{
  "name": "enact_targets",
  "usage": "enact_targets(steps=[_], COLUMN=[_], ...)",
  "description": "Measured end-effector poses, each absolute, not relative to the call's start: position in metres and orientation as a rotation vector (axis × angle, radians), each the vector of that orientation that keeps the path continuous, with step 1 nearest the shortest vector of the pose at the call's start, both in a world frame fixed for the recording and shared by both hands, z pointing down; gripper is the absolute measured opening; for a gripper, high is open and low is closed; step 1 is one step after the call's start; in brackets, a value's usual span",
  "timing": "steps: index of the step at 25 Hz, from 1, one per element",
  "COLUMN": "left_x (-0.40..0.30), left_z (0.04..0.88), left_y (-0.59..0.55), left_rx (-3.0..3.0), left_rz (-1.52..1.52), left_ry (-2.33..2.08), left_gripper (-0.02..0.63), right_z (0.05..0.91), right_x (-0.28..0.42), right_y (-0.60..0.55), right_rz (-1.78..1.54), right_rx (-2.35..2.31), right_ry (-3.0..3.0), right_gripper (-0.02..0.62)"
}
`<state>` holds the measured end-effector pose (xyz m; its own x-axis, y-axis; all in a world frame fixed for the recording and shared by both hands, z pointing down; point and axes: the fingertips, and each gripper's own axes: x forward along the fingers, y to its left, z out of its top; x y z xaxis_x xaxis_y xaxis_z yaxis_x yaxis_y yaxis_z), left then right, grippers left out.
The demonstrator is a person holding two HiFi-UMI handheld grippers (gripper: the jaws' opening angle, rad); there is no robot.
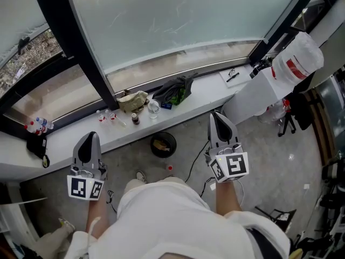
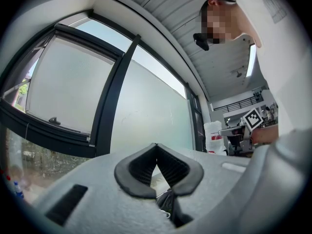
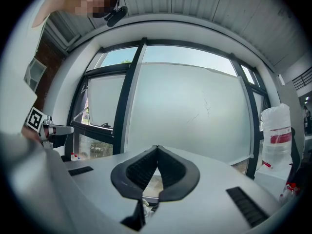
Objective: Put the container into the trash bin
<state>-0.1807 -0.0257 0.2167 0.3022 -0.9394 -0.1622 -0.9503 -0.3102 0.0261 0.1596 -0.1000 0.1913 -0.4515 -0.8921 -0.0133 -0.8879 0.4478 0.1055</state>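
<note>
A small clear container (image 1: 153, 108) stands on the white window ledge (image 1: 205, 99), between a tan bag (image 1: 132, 101) and a dark green cloth (image 1: 175, 90). A black round trash bin (image 1: 163, 144) sits on the floor just below the ledge, with some rubbish inside. My left gripper (image 1: 92, 135) is held over the floor to the left of the bin, shut and empty. My right gripper (image 1: 215, 114) is to the bin's right near the ledge, also shut and empty. In the gripper views, the left gripper (image 2: 156, 145) and right gripper (image 3: 157, 147) point at the frosted window.
Small bottles (image 1: 41, 124) and a black pouch (image 1: 36, 145) lie at the ledge's left end. A small dark bottle (image 1: 135, 118) stands near the container. A white cabinet (image 1: 259, 90) with a wrapped white column (image 1: 295, 62) stands at the right. A cable (image 1: 197, 161) runs across the floor.
</note>
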Motion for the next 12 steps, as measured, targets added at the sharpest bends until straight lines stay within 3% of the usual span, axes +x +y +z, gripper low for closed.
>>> enact_targets(steps=[12], left_x=[-0.182], left_z=[0.218], left_y=[-0.038], left_rx=[-2.504], left_rz=[0.254], left_ry=[1.767], left_gripper=[0.015], right_z=[0.194], right_x=[0.147], right_y=[-0.105], right_rz=[-0.14], right_rx=[1.598], right_ry=[-2.64], right_gripper=[0.002])
